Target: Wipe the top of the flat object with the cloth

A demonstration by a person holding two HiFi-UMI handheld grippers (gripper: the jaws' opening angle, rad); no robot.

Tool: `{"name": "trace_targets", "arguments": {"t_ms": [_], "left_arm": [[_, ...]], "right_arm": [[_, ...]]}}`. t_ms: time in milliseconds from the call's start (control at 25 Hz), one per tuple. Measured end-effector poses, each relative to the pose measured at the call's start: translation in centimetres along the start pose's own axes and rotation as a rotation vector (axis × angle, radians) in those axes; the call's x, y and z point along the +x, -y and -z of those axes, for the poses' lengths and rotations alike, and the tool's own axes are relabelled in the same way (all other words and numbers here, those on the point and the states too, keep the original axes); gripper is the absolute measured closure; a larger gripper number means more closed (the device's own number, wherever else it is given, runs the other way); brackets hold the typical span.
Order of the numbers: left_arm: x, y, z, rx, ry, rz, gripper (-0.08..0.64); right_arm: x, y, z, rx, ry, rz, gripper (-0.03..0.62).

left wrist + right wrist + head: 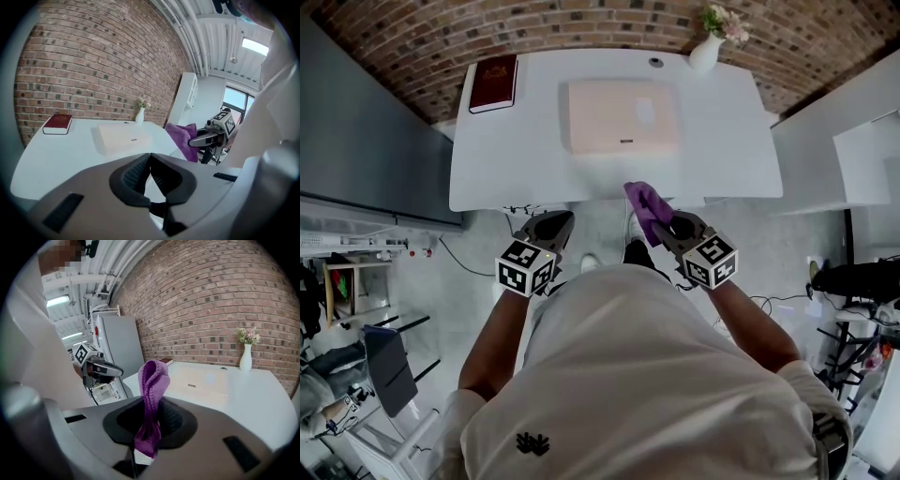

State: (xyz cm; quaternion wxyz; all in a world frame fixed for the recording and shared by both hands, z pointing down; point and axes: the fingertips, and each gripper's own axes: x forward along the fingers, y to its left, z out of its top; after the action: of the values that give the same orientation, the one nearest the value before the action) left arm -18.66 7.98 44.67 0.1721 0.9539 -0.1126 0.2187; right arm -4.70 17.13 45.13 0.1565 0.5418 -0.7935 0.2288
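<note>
Gripping cloth, right gripper hangs before table edge; left gripper seems closed.

A: What closes the room at twelve o'clock?
B: A brick wall, across the whole width. A white table stands just before it.
A: And to the sides?
B: A dark grey panel at nine o'clock and white cabinets at three. The grey floor shows at the table's six o'clock.
A: Light?
B: From the left gripper view, a window at three o'clock and a bright ceiling lamp at one.
</note>
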Motion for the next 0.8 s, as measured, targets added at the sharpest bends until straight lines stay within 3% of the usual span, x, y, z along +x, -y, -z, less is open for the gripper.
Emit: {"name": "trace_targets", "arguments": {"t_ms": [800], "left_arm": [[-0.9, 0.0, 1.3, -0.007, -0.012, -0.019, 0.536]], "right_arm": [[0.1, -1.2, 0.6, -0.023, -0.008, -0.019, 0.514]]}}
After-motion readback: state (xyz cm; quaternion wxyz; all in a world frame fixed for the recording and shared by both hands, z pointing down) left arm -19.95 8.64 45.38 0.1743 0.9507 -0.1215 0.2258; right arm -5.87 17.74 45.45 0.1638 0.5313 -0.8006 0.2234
